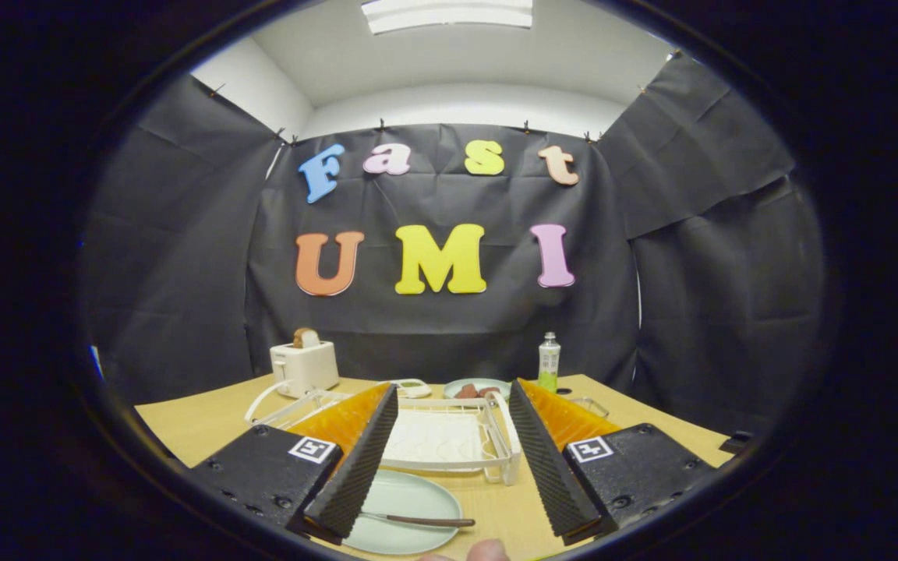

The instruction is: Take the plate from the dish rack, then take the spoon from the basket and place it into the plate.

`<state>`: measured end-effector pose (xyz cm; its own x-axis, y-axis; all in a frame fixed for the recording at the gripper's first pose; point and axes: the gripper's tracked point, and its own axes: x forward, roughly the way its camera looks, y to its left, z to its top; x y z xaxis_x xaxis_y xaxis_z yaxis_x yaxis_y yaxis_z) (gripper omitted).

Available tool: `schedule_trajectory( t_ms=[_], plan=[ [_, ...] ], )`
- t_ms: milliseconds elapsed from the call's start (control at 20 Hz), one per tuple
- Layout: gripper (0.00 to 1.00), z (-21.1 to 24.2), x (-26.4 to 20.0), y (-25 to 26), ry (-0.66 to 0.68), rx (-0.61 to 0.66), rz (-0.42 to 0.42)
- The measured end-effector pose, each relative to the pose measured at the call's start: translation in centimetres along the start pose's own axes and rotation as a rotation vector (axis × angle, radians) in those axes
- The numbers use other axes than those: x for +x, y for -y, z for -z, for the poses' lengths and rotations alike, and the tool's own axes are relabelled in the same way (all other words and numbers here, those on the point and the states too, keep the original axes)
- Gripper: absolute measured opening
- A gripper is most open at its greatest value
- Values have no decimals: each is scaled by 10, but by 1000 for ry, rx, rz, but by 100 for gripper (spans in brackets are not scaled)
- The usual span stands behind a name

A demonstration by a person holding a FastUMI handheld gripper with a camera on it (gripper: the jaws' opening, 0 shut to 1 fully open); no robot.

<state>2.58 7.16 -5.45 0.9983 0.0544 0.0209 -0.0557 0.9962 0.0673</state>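
Black ribbed pads line the 2 fingers of the gripper [454,460], which stand wide apart and hold nothing.

1. Task items. Between and just below the fingers, a pale green plate [406,506] lies flat on the counter [199,425], partly hidden under the left finger. A slim dark spoon [418,520] rests across it, with the handle end pointing toward the right finger. Judged from this layout, both task steps appear complete.

2. Handling, plate. It looks like a rigid, glazed dish: probably smooth, slippery and breakable. Grip it at the rim with 1 pad above and 1 below, and avoid tilting.

3. Handling, spoon. It appears thin, light and stiff. It lies low against the plate, so a grasp across the middle of the handle suits best; the ribbed pads should limit slip.

4. Beyond the fingers. A white wire dish rack [441,440] stands on the counter, its slots unoccupied. Behind it sit a second small plate holding dark items [477,388], a bottle with a green label [548,362] and a white toaster [305,366] with a slice of bread in it.

5. Surface and room. The counter is pale wood grain, flat and matte. Black cloth walls enclose the booth, with a white ceiling and 1 light panel above. A fingertip [488,550] shows at the near edge.
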Motion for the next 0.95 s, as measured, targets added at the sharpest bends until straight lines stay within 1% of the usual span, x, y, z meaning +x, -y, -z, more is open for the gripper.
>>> schedule_trajectory(
  t_ms=[200,650,950],
  plan=[
    [93,-5,-5,2,43,-25,21],
    [93,5,-5,-11,14,-4,-9],
    [93,9,-4,-10,8,9,-8]
  ],
)
